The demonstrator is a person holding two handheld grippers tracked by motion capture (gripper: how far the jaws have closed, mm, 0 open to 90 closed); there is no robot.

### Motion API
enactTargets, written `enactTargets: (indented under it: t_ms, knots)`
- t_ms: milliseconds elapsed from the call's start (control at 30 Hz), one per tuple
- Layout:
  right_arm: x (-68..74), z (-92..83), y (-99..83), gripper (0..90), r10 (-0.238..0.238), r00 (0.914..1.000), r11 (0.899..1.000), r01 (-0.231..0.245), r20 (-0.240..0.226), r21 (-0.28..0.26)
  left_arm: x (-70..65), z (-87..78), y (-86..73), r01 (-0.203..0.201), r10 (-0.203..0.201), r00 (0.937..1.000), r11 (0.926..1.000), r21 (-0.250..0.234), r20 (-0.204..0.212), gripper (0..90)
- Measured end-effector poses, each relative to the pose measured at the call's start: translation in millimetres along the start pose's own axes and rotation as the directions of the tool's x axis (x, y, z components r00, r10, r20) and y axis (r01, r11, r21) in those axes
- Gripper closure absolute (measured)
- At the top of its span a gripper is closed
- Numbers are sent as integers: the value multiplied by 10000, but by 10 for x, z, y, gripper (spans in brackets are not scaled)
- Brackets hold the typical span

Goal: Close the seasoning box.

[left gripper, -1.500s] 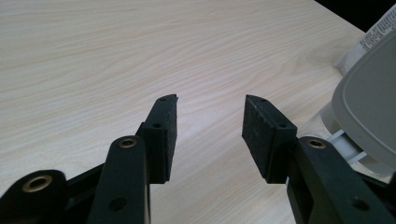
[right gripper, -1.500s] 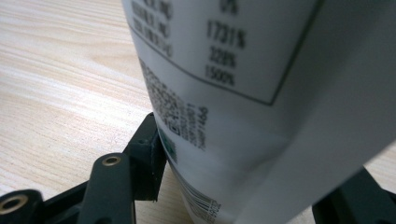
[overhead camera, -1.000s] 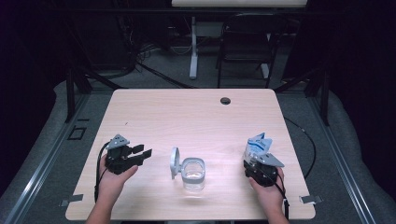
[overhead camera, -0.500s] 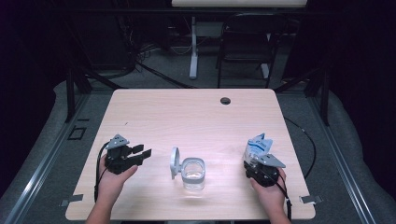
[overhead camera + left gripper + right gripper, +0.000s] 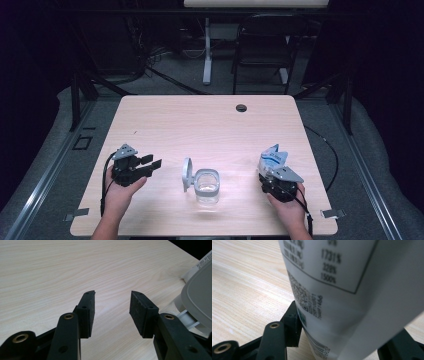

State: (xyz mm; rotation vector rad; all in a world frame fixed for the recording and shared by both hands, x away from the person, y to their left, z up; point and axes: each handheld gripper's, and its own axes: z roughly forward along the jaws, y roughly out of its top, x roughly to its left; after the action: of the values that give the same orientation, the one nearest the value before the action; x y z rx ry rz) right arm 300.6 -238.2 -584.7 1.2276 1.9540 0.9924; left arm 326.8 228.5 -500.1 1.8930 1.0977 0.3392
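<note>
**Pouch held, container open: line up before we tip**

High view: the clear container (image 5: 206, 186) stands mid-table (image 5: 200, 125), lid (image 5: 187, 174) hinged open. Our right hand-held gripper (image 5: 274, 172) clamps a white pouch (image 5: 273, 160) upright.

Left gripper view: the left hand-held gripper (image 5: 112, 307) is spread, empty; we should steady the container.

Right gripper view: keep the pouch (image 5: 352, 290) grip firm while tilting.

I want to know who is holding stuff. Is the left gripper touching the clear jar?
Apart. In the high view, bare table lies between the left gripper and the clear jar; the left gripper view shows its open jaws holding nothing.
</note>
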Motion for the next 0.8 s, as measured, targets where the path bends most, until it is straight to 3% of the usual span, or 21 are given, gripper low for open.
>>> enactTargets:
  t_ms: [233,500,800]
  knots:
    - [3,-38,35,446,-153,9996,9997,148,-238,-215,-2,3,0,6,-6,10000,10000,-31,-10,559]
    - [24,-107,164,446,-804,9962,9959,789,-321,-440,5,-2,0,-11,11,10000,10000,-38,4,559]
    - [71,-133,307,446,-1638,9865,9855,1634,-39,-460,12,-4,-3,73,-73,10000,9999,-86,-3,548]
